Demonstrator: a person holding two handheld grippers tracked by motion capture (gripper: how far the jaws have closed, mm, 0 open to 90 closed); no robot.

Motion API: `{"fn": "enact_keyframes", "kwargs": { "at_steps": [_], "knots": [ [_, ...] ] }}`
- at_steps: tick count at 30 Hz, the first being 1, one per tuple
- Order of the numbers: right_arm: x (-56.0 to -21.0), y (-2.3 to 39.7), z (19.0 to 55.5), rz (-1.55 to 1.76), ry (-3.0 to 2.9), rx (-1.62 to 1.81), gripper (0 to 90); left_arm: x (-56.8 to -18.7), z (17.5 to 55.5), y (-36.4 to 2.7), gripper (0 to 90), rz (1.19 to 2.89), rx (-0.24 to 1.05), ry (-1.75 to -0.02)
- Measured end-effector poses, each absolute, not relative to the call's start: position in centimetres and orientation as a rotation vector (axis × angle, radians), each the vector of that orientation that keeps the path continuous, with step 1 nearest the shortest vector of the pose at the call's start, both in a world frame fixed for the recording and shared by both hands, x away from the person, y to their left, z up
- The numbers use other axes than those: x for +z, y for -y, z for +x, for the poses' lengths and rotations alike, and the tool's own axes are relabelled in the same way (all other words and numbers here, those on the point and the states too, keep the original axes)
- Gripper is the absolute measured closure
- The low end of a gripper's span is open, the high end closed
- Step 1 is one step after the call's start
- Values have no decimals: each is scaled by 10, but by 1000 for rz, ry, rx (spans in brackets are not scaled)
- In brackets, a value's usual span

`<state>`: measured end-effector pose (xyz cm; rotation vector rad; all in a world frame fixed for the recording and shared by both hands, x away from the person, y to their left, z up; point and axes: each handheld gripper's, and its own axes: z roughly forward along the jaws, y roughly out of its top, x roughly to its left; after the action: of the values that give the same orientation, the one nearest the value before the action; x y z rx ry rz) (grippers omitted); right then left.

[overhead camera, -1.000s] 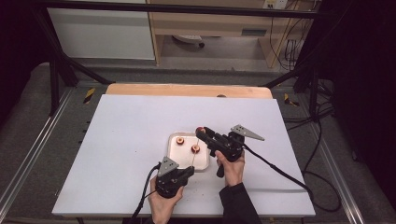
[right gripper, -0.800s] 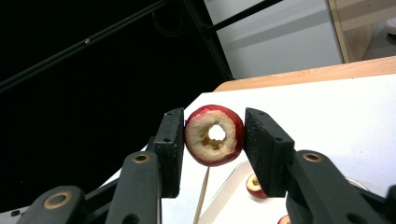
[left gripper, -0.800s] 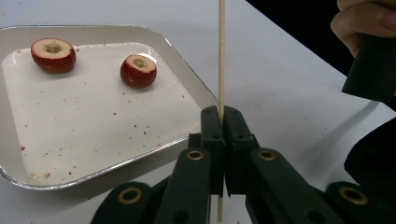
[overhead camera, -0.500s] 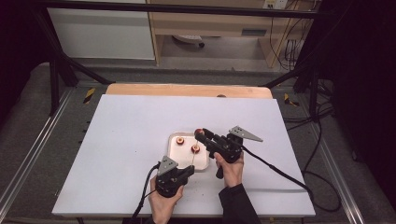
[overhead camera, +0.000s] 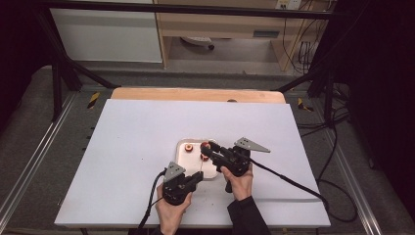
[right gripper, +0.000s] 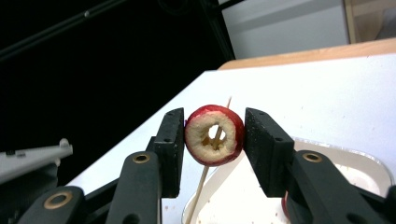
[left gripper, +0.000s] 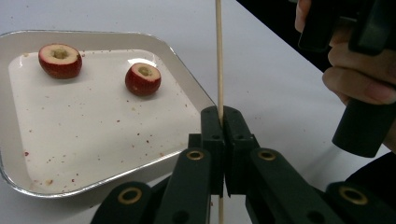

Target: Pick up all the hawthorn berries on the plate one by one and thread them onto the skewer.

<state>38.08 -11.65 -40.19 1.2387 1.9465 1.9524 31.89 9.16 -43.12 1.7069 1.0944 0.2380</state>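
Note:
My left gripper [left gripper: 223, 112] is shut on a thin wooden skewer [left gripper: 218, 56] that stands upright beside the tray; in the high view this gripper [overhead camera: 199, 175] sits at the tray's near edge. My right gripper [right gripper: 214, 122] is shut on a cored red fruit piece [right gripper: 198, 136], held above the tray. The skewer [right gripper: 203, 182] shows through the fruit's hole and below it. From above, the right gripper [overhead camera: 205, 148] hovers over the tray's right part. Two more cored red fruit pieces [left gripper: 60, 59] [left gripper: 143, 78] lie on the white tray [left gripper: 28, 158].
The tray [overhead camera: 192, 159] lies near the middle of a white table top [overhead camera: 137, 147], with a wooden strip [overhead camera: 195, 94] along the far edge. Cables trail from both grippers toward the near and right edges. A hand [left gripper: 359, 79] holds the right gripper close by.
The right gripper with its fruit piece has edged slightly down and nearer to the skewer. The left gripper has stayed in place.

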Motion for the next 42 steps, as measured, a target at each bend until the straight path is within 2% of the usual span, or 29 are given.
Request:
{"fn": "enact_keyframes", "kwargs": {
  "at_steps": [26, 42],
  "knots": [
    [-419, 107, 365, 1218, -2138, 1901, 586, -424, 330, -96, 885, 1734, 295, -1056],
    [-403, 127, 387, 1242, -2274, 1603, 160, -430, 326, -125, 885, 1818, 352, -1042]
  ]
}}
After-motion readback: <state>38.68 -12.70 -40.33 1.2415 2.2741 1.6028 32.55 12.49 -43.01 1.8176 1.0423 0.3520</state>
